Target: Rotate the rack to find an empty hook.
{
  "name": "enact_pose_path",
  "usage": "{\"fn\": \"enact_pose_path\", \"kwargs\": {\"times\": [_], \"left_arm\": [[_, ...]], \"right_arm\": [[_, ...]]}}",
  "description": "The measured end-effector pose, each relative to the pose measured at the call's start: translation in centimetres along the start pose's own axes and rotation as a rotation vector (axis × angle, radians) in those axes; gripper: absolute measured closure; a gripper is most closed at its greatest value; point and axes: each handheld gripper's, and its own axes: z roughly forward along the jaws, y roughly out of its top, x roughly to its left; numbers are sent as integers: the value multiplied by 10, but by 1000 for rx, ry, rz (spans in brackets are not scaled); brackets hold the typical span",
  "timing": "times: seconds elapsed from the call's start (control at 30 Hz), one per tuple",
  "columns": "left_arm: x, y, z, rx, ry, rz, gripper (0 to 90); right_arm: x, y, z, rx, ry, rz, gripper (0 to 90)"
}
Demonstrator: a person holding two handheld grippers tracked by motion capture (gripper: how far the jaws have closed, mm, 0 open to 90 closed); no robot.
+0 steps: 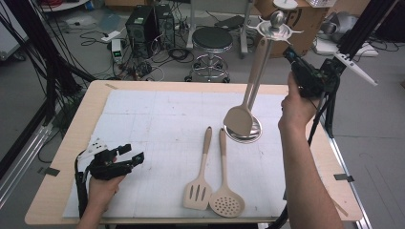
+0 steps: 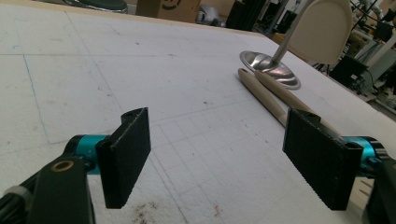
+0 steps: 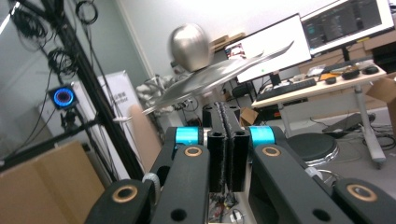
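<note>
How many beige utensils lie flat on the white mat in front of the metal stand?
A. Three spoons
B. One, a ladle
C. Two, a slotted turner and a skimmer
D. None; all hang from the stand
C: in the high view the slotted turner and the round perforated skimmer lie side by side on the white mat, while a beige spoon hangs on the metal stand.

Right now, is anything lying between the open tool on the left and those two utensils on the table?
Nothing visible. Bare white mat separates the left gripper from the slotted spatula and the skimmer; its fingers stand open.
</note>
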Motion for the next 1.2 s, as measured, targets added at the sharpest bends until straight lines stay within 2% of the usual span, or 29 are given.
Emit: {"fn": "enact_pose_path", "kwargs": {"times": [0.13, 0.2, 0.37, 0.6, 0.87, 1.2], "left_arm": [[0, 0, 0, -2, 2, -7, 239], [1, 0, 0, -4, -1, -8, 239], [1, 0, -1, -4, 1, -6, 239], [0, 0, -1, -3, 0, -8, 239], [0, 0, 0, 1, 2, -4, 239], [1, 0, -1, -4, -1, -8, 239]], "right_arm": [[-7, 5, -1, -9, -6, 13, 894], [-7, 9, -1, -23, -1, -4, 894], [2, 15, -1, -22, -3, -57, 894], [4, 11, -3, -19, -11, -69, 894], [11, 7, -1, -9, 3, -100, 894], [28, 1, 8, 2, 29, -114, 894]]}}
